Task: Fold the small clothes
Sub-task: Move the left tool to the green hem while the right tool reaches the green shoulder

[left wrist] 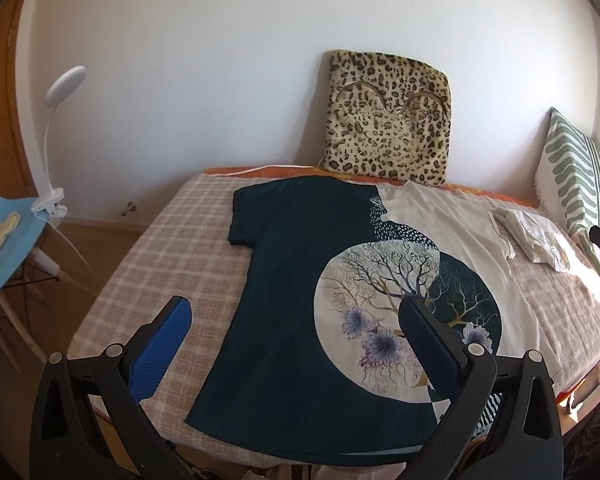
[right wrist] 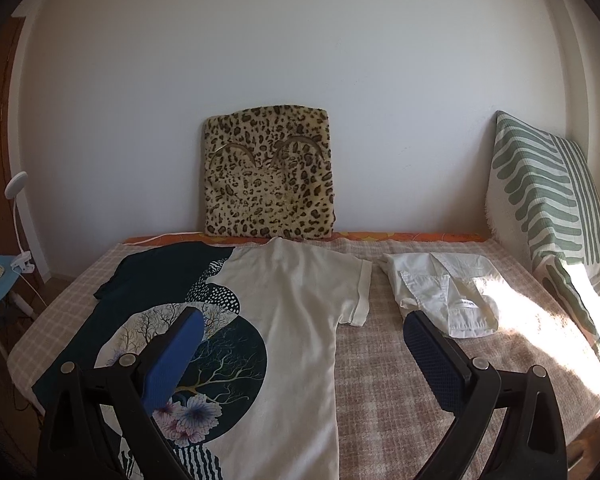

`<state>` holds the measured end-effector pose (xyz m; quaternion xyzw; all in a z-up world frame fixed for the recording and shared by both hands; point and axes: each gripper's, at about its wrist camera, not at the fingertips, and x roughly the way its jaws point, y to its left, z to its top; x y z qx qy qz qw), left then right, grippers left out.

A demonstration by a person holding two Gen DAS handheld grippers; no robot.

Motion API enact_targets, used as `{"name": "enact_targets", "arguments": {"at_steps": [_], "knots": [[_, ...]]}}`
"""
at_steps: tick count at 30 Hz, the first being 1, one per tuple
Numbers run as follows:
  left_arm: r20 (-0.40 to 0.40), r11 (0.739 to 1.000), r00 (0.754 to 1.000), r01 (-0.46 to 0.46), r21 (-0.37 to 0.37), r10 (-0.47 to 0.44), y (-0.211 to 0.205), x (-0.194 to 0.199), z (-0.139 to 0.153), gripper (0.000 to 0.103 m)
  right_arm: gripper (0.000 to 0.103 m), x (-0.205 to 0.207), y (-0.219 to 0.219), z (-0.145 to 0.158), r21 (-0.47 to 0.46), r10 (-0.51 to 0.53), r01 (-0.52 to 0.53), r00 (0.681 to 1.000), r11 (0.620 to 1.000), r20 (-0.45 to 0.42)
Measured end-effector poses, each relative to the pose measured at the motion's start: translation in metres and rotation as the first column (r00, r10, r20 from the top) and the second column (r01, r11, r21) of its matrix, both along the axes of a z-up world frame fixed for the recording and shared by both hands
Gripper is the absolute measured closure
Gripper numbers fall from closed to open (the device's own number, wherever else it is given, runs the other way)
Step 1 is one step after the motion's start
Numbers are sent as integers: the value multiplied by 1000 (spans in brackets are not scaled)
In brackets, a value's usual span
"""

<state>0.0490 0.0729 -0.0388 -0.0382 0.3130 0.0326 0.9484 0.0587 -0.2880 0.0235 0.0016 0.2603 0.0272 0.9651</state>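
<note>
I see a T-shirt (left wrist: 300,280) lying flat on the bed (left wrist: 152,248), with its collar up by the far edge and its hem down at the near edge. One half is dark green and the other half is cream, with a big round tree picture in the middle. My left gripper (left wrist: 296,320) is spread wide above the dark half and holds nothing. My right gripper (right wrist: 304,334) is spread wide too, above the cream half, and it is empty as well. A small white garment (right wrist: 444,292) already sits in a bundle near the far right corner of the bed. I think the shirt is not folded yet. If I pinch too deep, I could grab the checked blanket (right wrist: 440,380) with the shirt and pull it up. If my two grippers do not lift evenly, the fold could come out crooked. The hem hangs close to the near edge, so a hard tug could slide the shirt off.
</note>
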Motion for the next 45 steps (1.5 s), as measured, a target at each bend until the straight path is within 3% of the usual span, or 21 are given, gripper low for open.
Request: {"name": "enact_targets", "arguments": {"at_steps": [4, 8, 10, 12, 18, 25, 29, 34, 39, 45], "knots": [[-63, 1000, 998, 6, -10, -6, 25, 9, -18, 5, 10, 20, 20, 3, -22, 59, -59, 998, 998, -16], [-116, 999, 992, -47, -8, 45, 52, 17, -36, 13, 11, 45, 49, 6, -34, 126, -127, 991, 991, -38], [-145, 997, 988, -57, -45, 50, 65, 22, -46, 25, 11, 59, 65, 6, -36, 155, -157, 986, 987, -54], [-169, 995, 984, -69, -72, 56, 73, 25, -56, 30, 11, 75, 83, 3, -31, 198, -201, 977, 979, -75], [-240, 985, 970, -66, -159, 26, 86, 29, -81, 34, 12, 118, 140, -14, 20, 353, -354, 924, 935, -145], [-253, 977, 967, -40, -210, -15, 97, 25, -91, 48, 15, 169, 200, -26, 89, 464, -457, 853, 885, -237], [-271, 964, 962, -45, -262, -29, 107, 28, -102, 60, 29, 198, 235, -33, 144, 506, -486, 805, 862, -309], [-306, 938, 949, -33, -345, -79, 111, 27, -112, 66, 30, 222, 280, -42, 136, 537, -527, 763, 839, -360], [-300, 952, 948, 6, -305, -102, 102, 21, -110, 65, 30, 247, 323, -55, 140, 559, -556, 723, 819, -406], [-326, 943, 940, -19, -333, -96, 109, 17, -121, 73, 31, 278, 372, -78, 182, 580, -571, 661, 800, -475]]}}
